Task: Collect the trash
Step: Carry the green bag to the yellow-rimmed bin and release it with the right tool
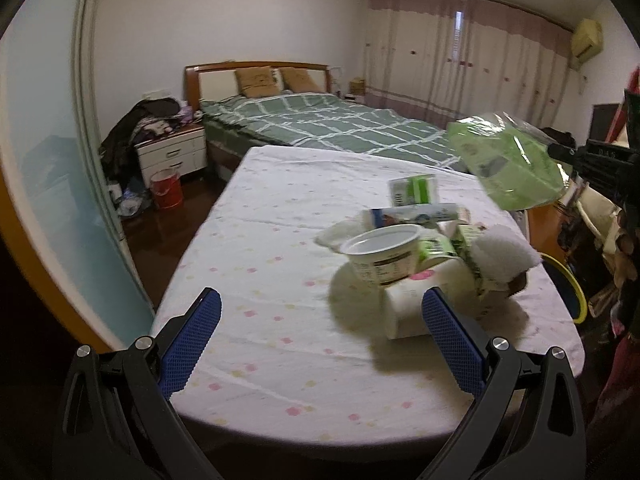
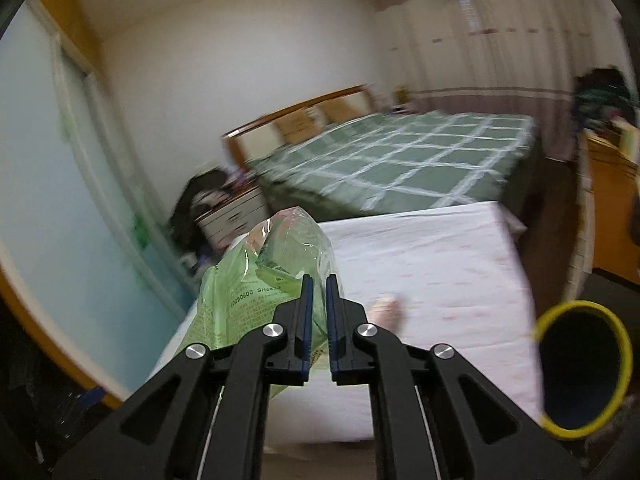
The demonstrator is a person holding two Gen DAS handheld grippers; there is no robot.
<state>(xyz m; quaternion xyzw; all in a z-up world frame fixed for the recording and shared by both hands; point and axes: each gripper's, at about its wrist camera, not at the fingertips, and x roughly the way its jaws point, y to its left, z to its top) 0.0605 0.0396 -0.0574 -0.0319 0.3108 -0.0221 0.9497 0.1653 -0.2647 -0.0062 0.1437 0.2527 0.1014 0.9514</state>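
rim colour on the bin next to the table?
Yellow rim around a dark inside; clearest in the right wrist view.

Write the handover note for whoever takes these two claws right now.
Right claw: shut on the crinkled green plastic wrapper, held in the air above the table's white flowered cloth.
Left claw: open, empty, aimed at the trash pile.
Bin: black bin with yellow rim, on the floor past the table's right edge.
Done: wrapper lifted, not yet dropped in.
Left: white plastic tub, green-and-white cartons, white paper wads, all on the table.
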